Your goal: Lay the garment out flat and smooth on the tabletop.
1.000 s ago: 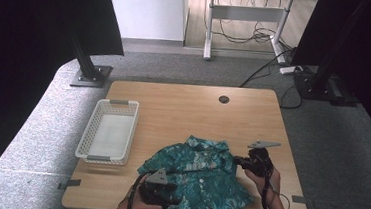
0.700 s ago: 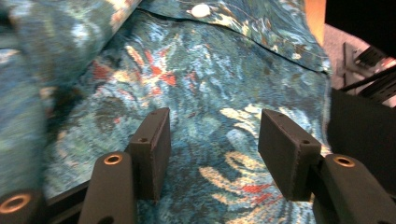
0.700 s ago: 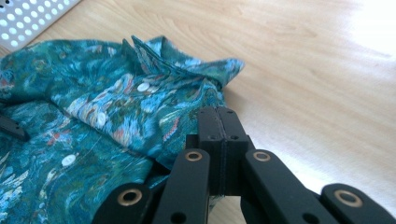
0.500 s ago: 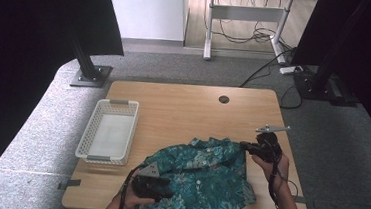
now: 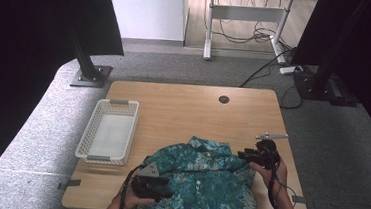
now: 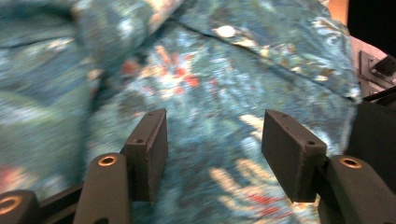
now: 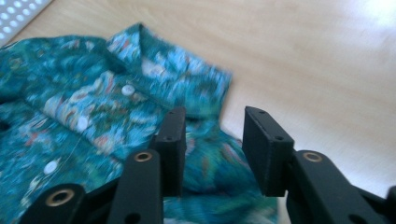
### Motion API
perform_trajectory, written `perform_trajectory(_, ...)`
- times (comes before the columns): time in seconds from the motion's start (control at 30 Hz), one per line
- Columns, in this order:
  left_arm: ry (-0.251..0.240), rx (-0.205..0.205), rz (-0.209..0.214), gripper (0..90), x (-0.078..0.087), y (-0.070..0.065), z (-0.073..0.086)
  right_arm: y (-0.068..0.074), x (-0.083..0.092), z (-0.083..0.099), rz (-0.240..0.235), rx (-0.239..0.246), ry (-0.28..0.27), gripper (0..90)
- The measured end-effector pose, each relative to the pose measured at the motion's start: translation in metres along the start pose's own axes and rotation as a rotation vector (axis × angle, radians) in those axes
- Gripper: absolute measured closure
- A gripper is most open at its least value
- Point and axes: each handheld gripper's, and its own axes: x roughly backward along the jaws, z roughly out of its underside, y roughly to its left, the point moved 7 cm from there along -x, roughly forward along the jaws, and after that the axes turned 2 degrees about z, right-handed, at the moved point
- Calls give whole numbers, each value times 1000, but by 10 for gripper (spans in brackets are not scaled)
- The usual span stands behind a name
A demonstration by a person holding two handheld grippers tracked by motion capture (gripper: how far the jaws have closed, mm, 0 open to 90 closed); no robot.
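A teal flower-patterned shirt (image 5: pixel 202 178) lies crumpled on the near half of the wooden table (image 5: pixel 198 110). My left gripper (image 5: pixel 167 187) rests on the shirt's near left part. In the left gripper view its jaws (image 6: pixel 215 140) stand wide apart over the cloth (image 6: pixel 224 84) without pinching it. My right gripper (image 5: pixel 244 154) sits at the shirt's right edge, pointing left. Its jaws have just been opening. In the right gripper view they (image 7: pixel 212 140) stand apart above a fold of shirt (image 7: pixel 93 107) near the collar and buttons, the pads not pressing on it.
A white mesh basket (image 5: pixel 107 136) stands on the left side of the table with nothing in it. A round cable hole (image 5: pixel 224 99) is at the table's far edge. Bare wood stretches beyond the shirt. Grey carpet and black stands surround the table.
The right gripper drew the shirt's edge out to the right, then opened and let go. The shirt lies more spread out. The left hand has barely moved.
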Motion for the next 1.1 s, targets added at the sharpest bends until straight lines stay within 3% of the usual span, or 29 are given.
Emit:
perform_trajectory(0.03,2,-12,2,404,-2,-4,-2,1,-1,5,-9,-1,10,590)
perform_trajectory(0.17,-9,-52,13,394,-12,-22,-12,0,-12,25,32,27,72,564)
perform_trajectory(0.27,-20,-63,31,387,-21,-33,-19,1,-16,33,31,31,80,563)
perform_trajectory(0.47,-16,-65,28,374,-38,-37,-27,3,-22,42,39,35,93,611)
perform_trajectory(0.7,-30,-69,24,364,-49,-45,-35,14,-26,54,4,38,98,641)
perform_trajectory(0.9,7,-75,30,363,-59,-49,-31,29,-23,60,-66,63,139,625)
perform_trajectory(1.0,11,-71,32,363,-60,-48,-30,29,-17,56,-74,59,100,603)
perform_trajectory(1.1,9,-64,35,364,-59,-47,-29,19,-12,43,-64,12,34,557)
